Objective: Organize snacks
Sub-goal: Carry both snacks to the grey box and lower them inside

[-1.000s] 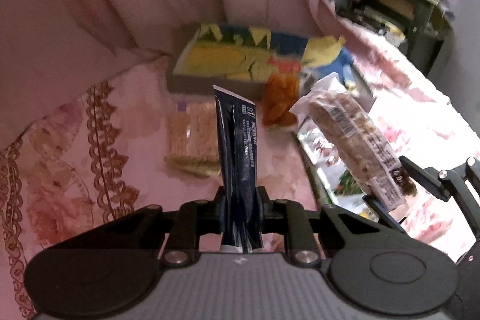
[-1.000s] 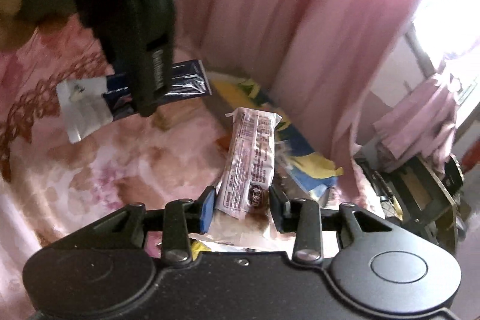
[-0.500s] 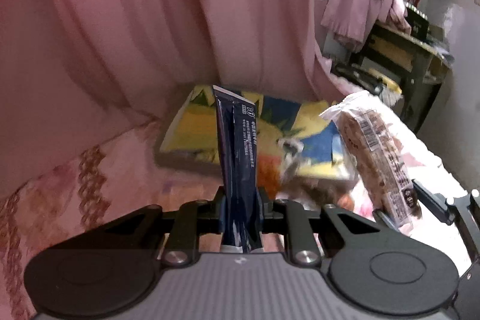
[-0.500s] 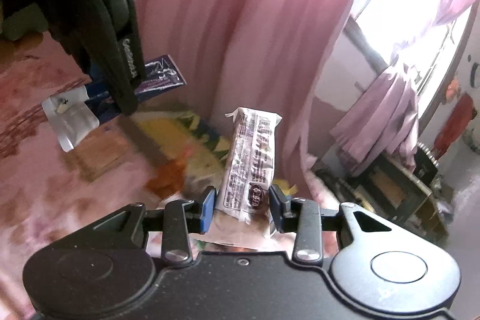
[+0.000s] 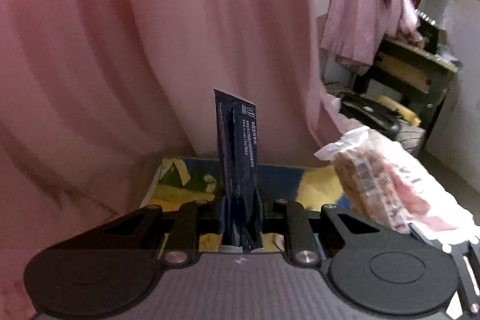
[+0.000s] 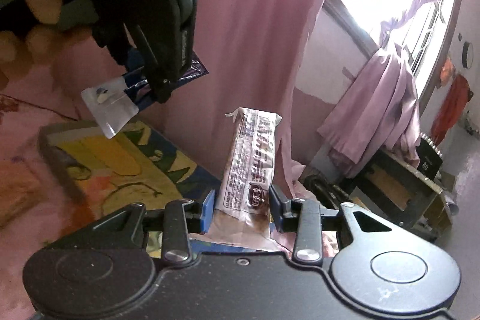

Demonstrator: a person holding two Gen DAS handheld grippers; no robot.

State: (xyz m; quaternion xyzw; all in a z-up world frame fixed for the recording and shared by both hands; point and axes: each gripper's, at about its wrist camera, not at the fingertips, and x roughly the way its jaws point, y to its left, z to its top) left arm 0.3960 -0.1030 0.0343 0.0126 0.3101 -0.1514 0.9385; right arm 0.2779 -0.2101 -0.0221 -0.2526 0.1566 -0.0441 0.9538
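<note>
Above the box (image 5: 312, 188), both held snacks have advanced

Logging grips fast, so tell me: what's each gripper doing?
Left gripper: shut on dark blue sachet.
Right gripper: shut on clear-wrapped snack bar.

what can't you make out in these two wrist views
- Inside of the colourful box: left wrist view, mostly hidden behind the left tongs and the dark blue sachet.
- Lower end of the clear-wrapped snack bar: right wrist view, hidden below the right tongs.
- The snack bar's print: left wrist view, motion-blurred.
</note>
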